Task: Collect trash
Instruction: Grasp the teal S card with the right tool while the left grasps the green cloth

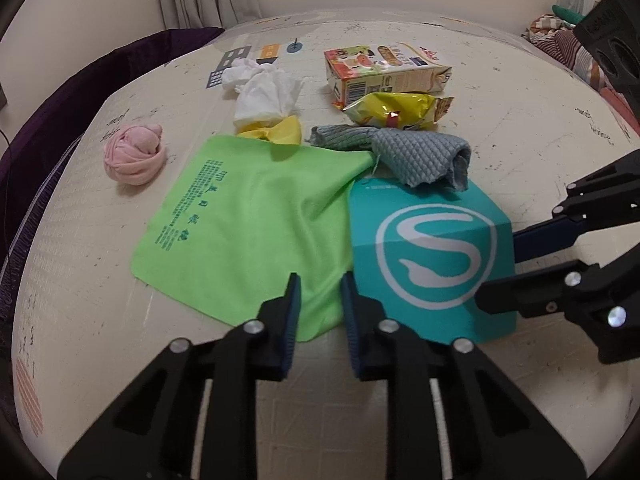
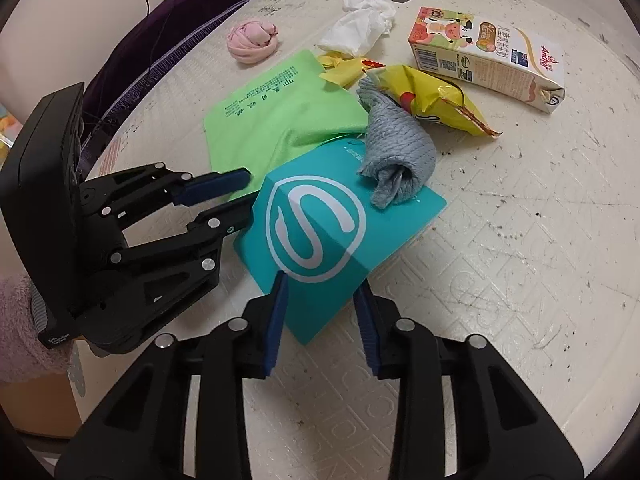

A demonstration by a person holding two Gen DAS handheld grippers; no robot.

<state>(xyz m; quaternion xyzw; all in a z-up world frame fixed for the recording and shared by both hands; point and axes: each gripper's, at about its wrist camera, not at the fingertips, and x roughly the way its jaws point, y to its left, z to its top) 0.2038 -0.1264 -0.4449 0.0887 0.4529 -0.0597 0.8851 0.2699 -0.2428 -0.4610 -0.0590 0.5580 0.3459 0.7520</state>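
Note:
A teal box with a white S logo (image 1: pixel 428 256) (image 2: pixel 320 232) stands on the mat, partly on a green cloth (image 1: pixel 256 216) (image 2: pixel 284 112). A grey cloth (image 1: pixel 420 152) (image 2: pixel 396 152) lies on its far edge. Beyond lie a yellow snack bag (image 1: pixel 396 110) (image 2: pixel 432 96), a milk carton (image 1: pixel 384 68) (image 2: pixel 488 56), crumpled white tissue (image 1: pixel 264 88) (image 2: pixel 360 24) and a yellow wrapper (image 1: pixel 280 130) (image 2: pixel 340 66). My left gripper (image 1: pixel 320 284) (image 2: pixel 248 190) is open over the green cloth at the box's left side. My right gripper (image 2: pixel 322 300) (image 1: pixel 496 256) is open with its jaws around the box's near corner.
A pink rolled sock (image 1: pixel 134 154) (image 2: pixel 252 40) lies at the left of the cream play mat (image 1: pixel 120 320) (image 2: pixel 520 240). A purple cushion (image 1: pixel 60 112) (image 2: pixel 160 32) borders the mat's left edge. Striped bedding (image 1: pixel 560 40) lies at the far right.

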